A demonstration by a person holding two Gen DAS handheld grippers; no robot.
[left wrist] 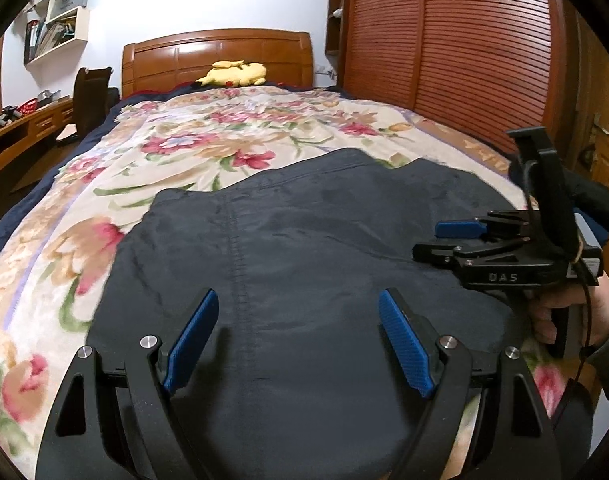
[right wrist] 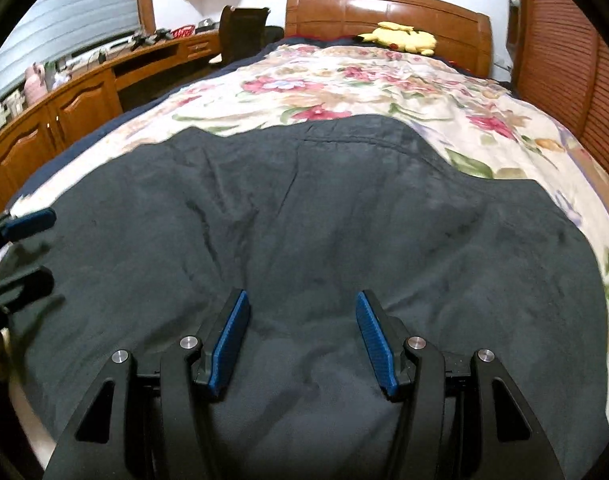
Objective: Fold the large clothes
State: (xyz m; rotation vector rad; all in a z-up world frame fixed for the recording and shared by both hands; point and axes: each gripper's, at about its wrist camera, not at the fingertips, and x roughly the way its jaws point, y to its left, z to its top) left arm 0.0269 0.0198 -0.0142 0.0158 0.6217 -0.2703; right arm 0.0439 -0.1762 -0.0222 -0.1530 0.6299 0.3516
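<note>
A large dark garment [left wrist: 304, 220] lies spread flat on the flowered bedspread [left wrist: 184, 140], with a stitched seam running down its middle. My left gripper [left wrist: 298, 296] hovers over its near part, open wide, with nothing between the blue pads [left wrist: 196, 340]. To its right, a hand holds my right gripper [left wrist: 428, 239] over the garment's right side. In the right wrist view the garment [right wrist: 344, 200] fills the lower half, and my right gripper [right wrist: 301, 296] stands open just above the cloth. My left gripper [right wrist: 36, 248] shows blurred at the left edge.
A wooden headboard [left wrist: 220, 56] with a yellow plush toy [left wrist: 236, 74] stands at the far end of the bed. Slatted wardrobe doors [left wrist: 444, 60] rise on the right. A wooden desk [right wrist: 84, 96] and a dark chair [right wrist: 240, 32] stand on the left.
</note>
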